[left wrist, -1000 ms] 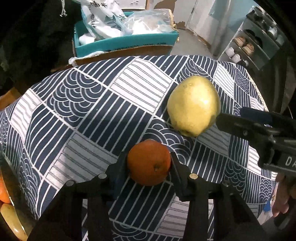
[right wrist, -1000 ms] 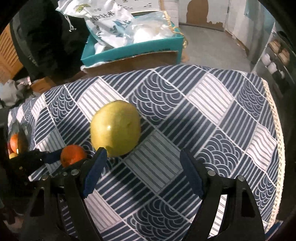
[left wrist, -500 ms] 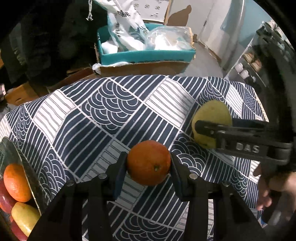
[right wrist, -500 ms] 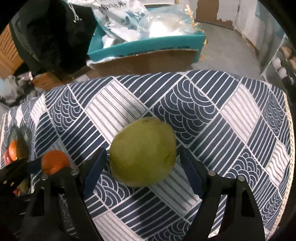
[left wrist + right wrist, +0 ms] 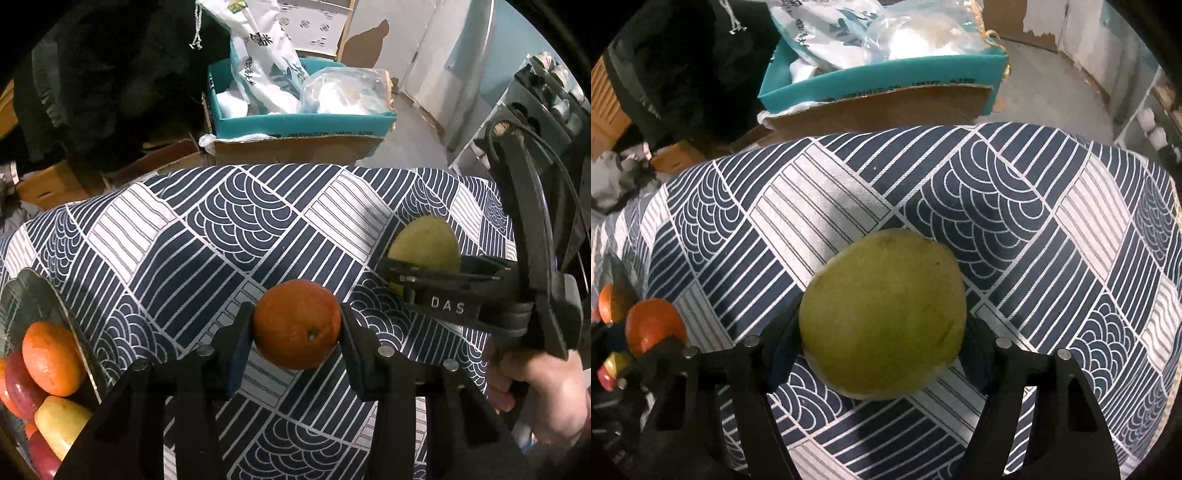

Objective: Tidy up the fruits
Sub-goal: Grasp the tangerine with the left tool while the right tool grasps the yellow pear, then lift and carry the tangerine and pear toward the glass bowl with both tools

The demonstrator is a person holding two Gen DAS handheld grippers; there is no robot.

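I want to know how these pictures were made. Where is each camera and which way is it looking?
Left wrist: sits on the left gripper, looking down its jaws shut on the orange; a hand shows at right.
Right wrist: sits on the right gripper, looking down at the green fruit; its jaws have just been closing on it.
Shared: both fruits, patterned tablecloth, teal box, fruit bowl.

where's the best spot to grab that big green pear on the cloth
Across its widest middle, coming from above. The pear lies on the cloth with rounded flanks free on both sides; the right gripper already straddles it there, jaws just closing onto its sides.
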